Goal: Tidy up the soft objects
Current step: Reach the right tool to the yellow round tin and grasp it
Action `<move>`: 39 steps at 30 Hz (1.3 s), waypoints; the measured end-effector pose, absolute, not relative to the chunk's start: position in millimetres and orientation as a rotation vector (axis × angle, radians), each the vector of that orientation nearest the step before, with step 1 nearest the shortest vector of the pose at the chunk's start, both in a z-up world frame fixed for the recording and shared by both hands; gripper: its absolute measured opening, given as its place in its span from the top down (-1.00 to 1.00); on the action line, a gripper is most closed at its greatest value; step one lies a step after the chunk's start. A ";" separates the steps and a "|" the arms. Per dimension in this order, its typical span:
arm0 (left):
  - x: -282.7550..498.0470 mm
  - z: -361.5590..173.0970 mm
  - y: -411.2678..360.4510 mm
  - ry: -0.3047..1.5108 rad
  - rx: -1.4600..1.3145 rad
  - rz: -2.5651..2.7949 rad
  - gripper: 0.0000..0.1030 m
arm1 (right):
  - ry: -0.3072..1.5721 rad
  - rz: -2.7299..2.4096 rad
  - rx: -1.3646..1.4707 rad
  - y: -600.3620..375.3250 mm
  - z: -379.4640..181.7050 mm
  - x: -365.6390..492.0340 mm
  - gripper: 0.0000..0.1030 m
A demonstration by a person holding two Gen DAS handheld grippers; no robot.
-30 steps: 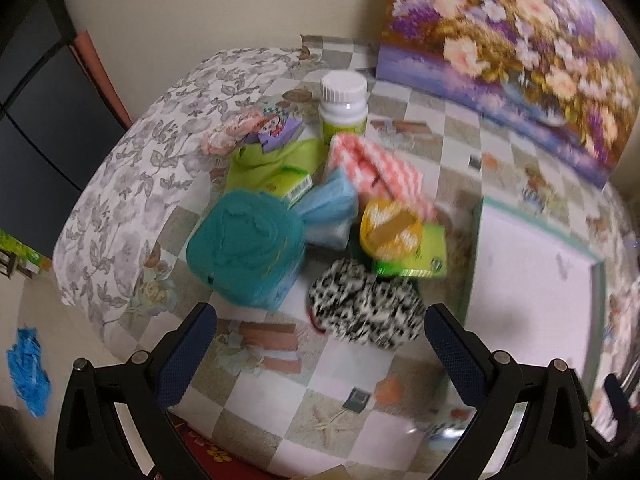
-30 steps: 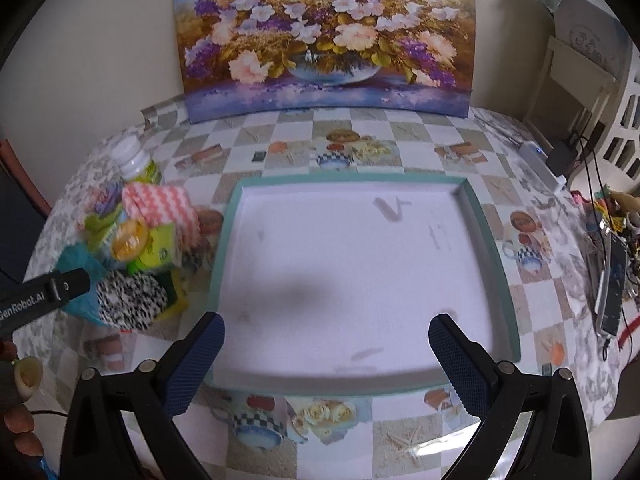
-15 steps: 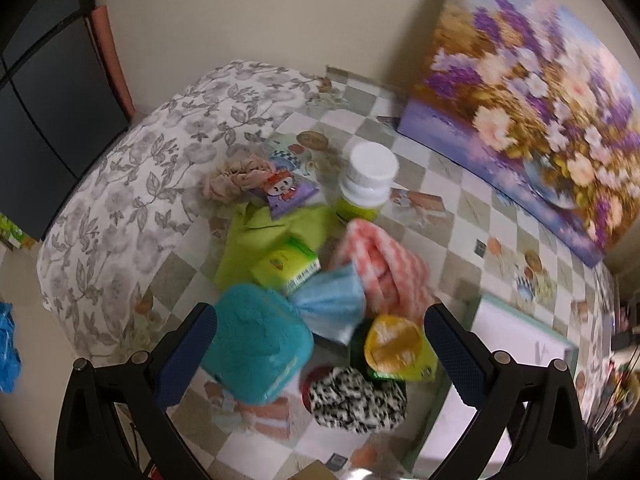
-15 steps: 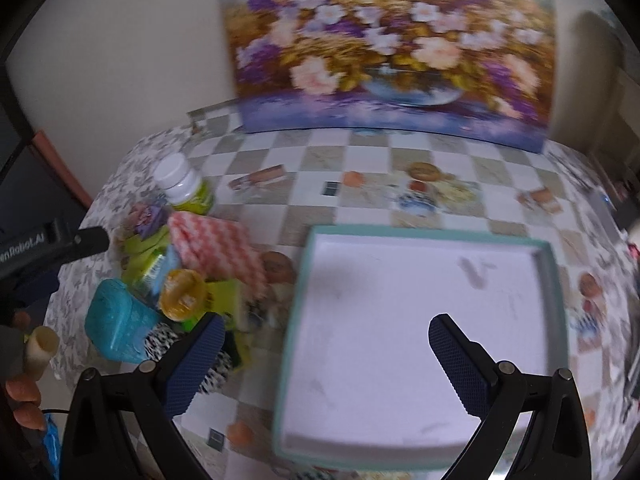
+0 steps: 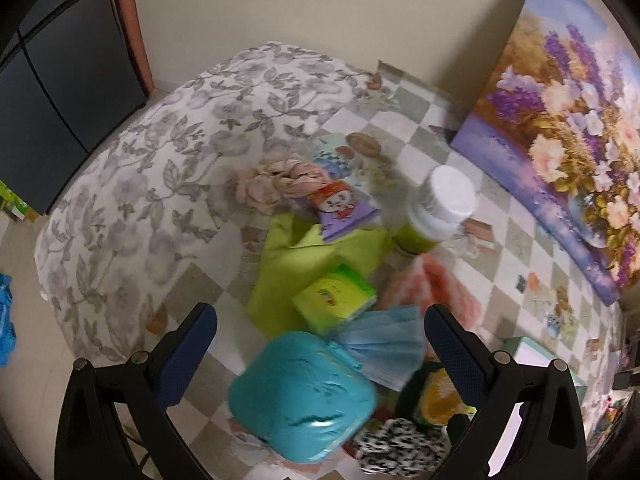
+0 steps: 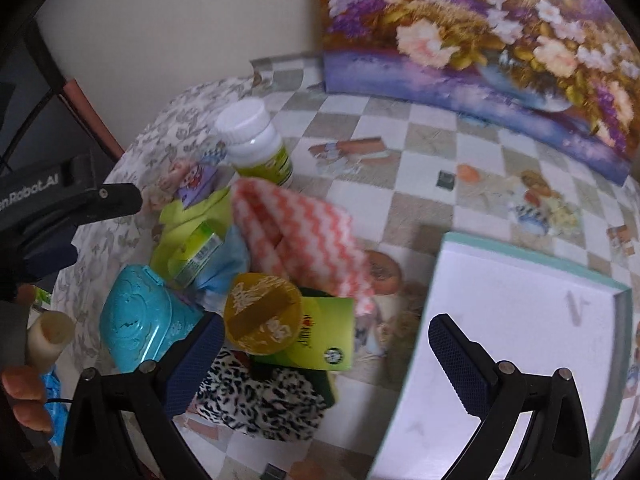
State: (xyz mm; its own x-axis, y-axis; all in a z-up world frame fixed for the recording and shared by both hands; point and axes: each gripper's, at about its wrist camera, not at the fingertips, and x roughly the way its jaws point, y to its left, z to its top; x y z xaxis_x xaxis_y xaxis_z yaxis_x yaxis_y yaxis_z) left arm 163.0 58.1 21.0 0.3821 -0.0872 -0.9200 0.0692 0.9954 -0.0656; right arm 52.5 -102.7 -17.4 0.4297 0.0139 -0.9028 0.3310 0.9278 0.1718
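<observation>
A pile of objects lies on the table. It holds a teal pack (image 5: 304, 396) (image 6: 140, 320), a blue pleated mask (image 5: 384, 344), a green tissue pack (image 5: 334, 304), a red zigzag cloth (image 6: 304, 236) (image 5: 432, 292), a black-and-white spotted soft item (image 6: 260, 400) (image 5: 400, 448), a pink scrunchie (image 5: 276, 184) and a lime cloth (image 5: 320, 256). My left gripper (image 5: 320, 344) is open above the teal pack and mask. My right gripper (image 6: 324, 360) is open over the yellow lid (image 6: 262, 316) and green box (image 6: 320, 340).
A white tray with a teal rim (image 6: 520, 344) sits to the right of the pile. A white-capped bottle (image 6: 256, 140) (image 5: 440, 208) stands behind the pile. A flower painting (image 6: 480, 40) leans on the wall. A floral cloth (image 5: 160, 152) covers the table's left end.
Both grippers have swung left toward the pile. The left view now looks further over the pile's far side; the right view has shifted from the tray to the pile.
</observation>
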 end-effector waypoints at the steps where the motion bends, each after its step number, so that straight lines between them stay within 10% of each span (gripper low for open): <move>1: 163.6 20.4 59.7 1.170 0.000 -0.092 -1.00 | 1.120 -0.200 0.354 -101.2 -20.1 54.2 -1.00; 27: 170.4 1.4 68.6 1.227 0.069 -0.077 -1.00 | 1.122 -0.167 0.251 -66.9 -28.9 71.5 0.01; 39: 165.1 7.6 61.9 1.216 0.079 -0.094 -1.00 | 1.097 -0.169 0.333 -81.9 -10.5 65.0 0.07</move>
State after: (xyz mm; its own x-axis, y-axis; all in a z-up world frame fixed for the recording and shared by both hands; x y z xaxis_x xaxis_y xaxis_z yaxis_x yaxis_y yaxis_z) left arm 165.1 61.9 7.6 0.3441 -0.0295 -0.9385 0.1144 0.9934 0.0108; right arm 65.0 -81.9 -10.5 0.4496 0.0298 -0.8928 0.2963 0.9379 0.1805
